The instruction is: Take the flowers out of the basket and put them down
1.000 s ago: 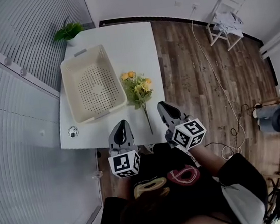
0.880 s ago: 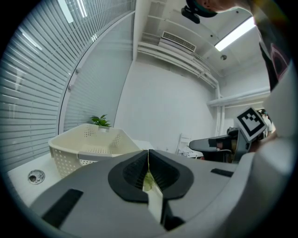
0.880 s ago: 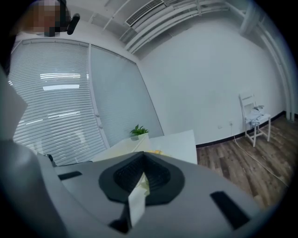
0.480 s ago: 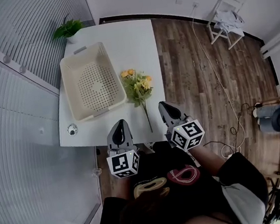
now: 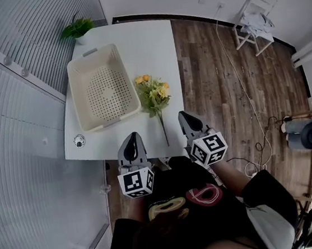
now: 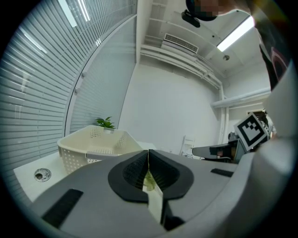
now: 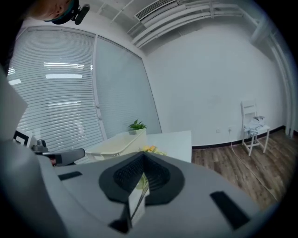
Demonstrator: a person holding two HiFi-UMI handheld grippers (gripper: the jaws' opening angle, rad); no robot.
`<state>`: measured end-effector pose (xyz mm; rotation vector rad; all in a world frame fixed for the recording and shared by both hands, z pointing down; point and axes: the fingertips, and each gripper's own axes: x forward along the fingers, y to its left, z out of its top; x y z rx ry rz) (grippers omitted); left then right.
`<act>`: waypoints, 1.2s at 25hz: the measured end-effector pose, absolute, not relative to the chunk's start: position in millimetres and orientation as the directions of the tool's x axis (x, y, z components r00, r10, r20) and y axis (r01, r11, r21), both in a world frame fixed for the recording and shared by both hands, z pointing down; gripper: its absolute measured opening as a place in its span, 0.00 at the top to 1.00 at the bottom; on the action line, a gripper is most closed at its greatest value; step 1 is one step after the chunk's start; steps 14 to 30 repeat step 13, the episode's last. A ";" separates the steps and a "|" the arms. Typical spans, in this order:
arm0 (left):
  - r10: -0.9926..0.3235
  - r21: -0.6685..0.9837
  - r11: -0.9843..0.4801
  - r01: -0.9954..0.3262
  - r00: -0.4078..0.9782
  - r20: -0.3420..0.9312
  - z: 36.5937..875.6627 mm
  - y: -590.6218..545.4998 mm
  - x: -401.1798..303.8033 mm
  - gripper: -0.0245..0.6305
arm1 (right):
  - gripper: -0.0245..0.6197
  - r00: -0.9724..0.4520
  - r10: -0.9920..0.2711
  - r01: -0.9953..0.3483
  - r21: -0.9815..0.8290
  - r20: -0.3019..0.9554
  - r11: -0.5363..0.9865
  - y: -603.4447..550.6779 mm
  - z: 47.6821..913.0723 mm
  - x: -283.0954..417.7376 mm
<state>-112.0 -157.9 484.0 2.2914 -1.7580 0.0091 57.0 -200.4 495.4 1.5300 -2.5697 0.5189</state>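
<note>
A bunch of yellow flowers [image 5: 154,97] with green leaves lies on the white table [image 5: 147,49], its thin stem pointing toward the near edge. To its left stands the cream perforated basket [image 5: 102,89], empty. My left gripper [image 5: 132,145] hovers at the table's near edge, left of the stem, jaws shut with nothing between them. My right gripper [image 5: 187,122] is right of the stem, just off the table's right corner, also shut and empty. The basket [image 6: 95,143] shows in the left gripper view. In the right gripper view the flowers [image 7: 151,149] peek over the jaws.
A small potted plant [image 5: 78,29] stands at the table's far left corner. A small round object [image 5: 79,140] lies near the front left edge. A white chair [image 5: 253,18] and a cable [image 5: 242,91] are on the wooden floor to the right. Blinds line the left.
Both grippers have stayed close to the near edge. The view shifted slightly. Flowers and basket lie where they were.
</note>
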 end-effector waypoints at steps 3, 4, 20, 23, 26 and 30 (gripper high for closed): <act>-0.951 0.195 -0.235 -0.952 0.267 0.156 487.4 -158.5 -113.4 0.93 | 0.95 -0.467 -0.844 -0.880 -0.224 0.263 0.418 -203.3 498.2 65.3; -0.951 0.195 -0.233 -0.953 0.265 0.157 487.4 -158.3 -113.5 0.93 | 0.95 -0.464 -0.845 -0.882 -0.222 0.264 0.416 -202.8 498.2 66.9; -0.948 0.188 -0.242 -0.952 0.273 0.163 488.1 -160.9 -110.4 0.93 | 0.95 -0.479 -0.836 -0.877 -0.188 0.269 0.442 -199.0 500.3 62.3; -0.948 0.188 -0.242 -0.952 0.273 0.163 488.1 -160.9 -110.4 0.93 | 0.95 -0.479 -0.836 -0.877 -0.188 0.269 0.442 -199.0 500.3 62.3; -0.948 0.188 -0.242 -0.952 0.273 0.163 488.1 -160.9 -110.4 0.93 | 0.95 -0.479 -0.836 -0.877 -0.188 0.269 0.442 -199.0 500.3 62.3; -0.948 0.188 -0.242 -0.952 0.273 0.163 488.1 -160.9 -110.4 0.93 | 0.95 -0.479 -0.836 -0.877 -0.188 0.269 0.442 -199.0 500.3 62.3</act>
